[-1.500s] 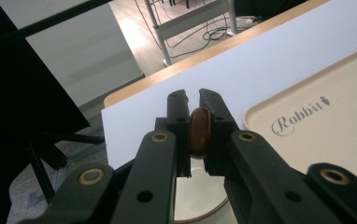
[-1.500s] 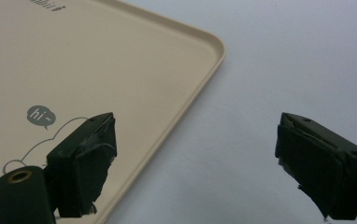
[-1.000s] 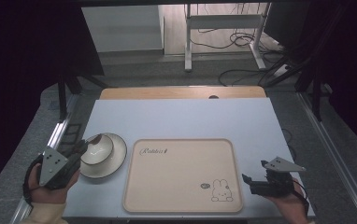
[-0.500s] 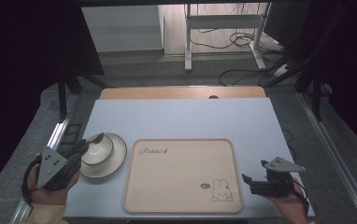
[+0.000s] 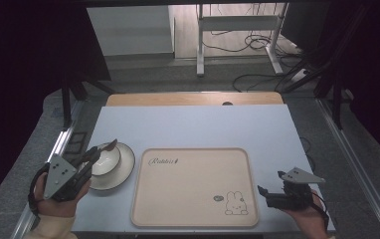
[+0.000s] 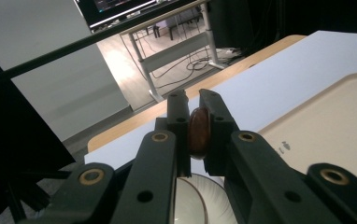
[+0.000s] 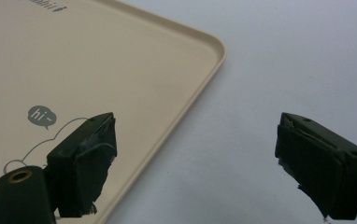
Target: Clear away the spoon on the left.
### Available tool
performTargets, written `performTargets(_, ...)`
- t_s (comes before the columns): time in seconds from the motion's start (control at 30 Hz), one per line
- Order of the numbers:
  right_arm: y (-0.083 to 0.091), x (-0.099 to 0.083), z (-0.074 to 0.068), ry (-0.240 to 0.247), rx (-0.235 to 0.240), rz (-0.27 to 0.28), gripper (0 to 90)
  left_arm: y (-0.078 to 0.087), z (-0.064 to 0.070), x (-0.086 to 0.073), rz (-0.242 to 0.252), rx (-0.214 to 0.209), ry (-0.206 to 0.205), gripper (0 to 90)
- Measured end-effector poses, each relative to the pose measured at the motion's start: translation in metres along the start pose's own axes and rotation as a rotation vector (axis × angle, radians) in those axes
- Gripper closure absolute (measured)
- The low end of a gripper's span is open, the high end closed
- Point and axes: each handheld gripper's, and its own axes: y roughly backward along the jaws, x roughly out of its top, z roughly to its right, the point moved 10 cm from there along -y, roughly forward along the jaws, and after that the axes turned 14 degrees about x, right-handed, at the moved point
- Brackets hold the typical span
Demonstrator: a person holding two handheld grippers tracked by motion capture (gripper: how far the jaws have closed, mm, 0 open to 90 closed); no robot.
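Left hand-held gripper at 8 o'clock clamps a brown spoon over the bowl; right hand-held gripper, at 4 o'clock beside the tray, gapes apart.

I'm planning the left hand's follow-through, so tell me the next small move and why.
Probably carry the left gripper rightward toward the beige tray. Its jaws are shut on a brown spoon held above the white bowl on its saucer, and the tray lies bare beside them. The right gripper waits open at the tray's edge.
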Motion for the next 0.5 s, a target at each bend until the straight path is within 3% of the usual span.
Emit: performTargets(0.5,0.0,0.0,0.0,0.001,0.002,0.0,13.1,-0.008,0.023,0.015,0.027,-0.053,-0.014,84.9)
